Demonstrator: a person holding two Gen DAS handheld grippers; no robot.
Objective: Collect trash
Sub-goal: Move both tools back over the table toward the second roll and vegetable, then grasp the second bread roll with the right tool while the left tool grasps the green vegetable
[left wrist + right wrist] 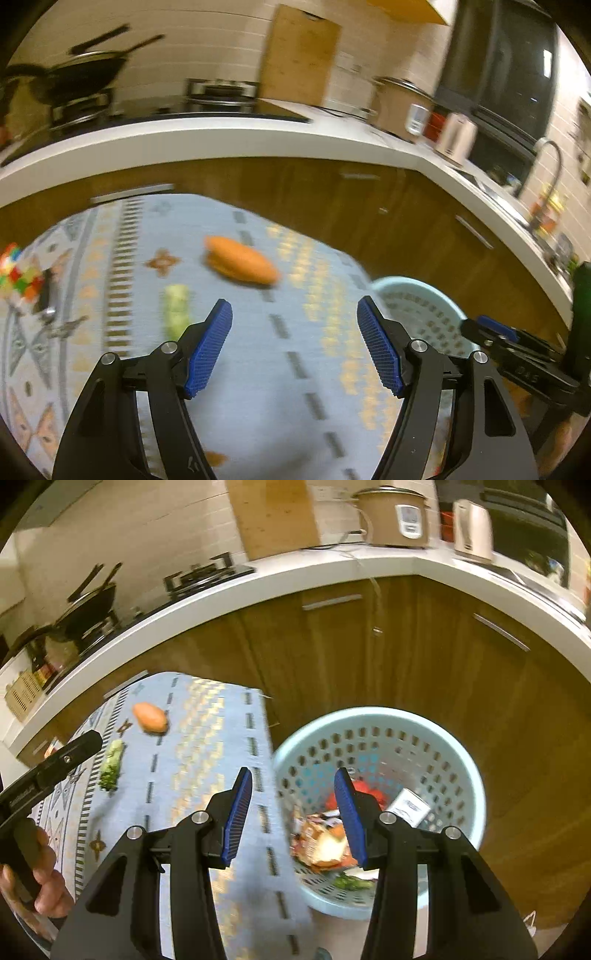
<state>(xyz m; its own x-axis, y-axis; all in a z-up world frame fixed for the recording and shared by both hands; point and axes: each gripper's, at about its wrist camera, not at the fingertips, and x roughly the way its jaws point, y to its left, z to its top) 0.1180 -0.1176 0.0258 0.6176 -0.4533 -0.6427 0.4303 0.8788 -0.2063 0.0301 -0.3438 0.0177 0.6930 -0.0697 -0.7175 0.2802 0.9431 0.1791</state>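
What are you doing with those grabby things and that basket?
A person is clearing trash off the table with two hand-held grippers. Both the left gripper and right gripper are open and empty. The blue basket on the floor already holds wrappers and scraps. An orange vegetable and a green scrap remain.

You have the carrot [149,718] and the greens [110,766] on the tablecloth [207,738], with the basket [469,764] of trash right of it.

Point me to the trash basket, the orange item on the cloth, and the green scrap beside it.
trash basket [476,775], right wrist view, far right rim.
orange item [242,260], left wrist view, middle of its top.
green scrap [176,308], left wrist view, middle of the strip.
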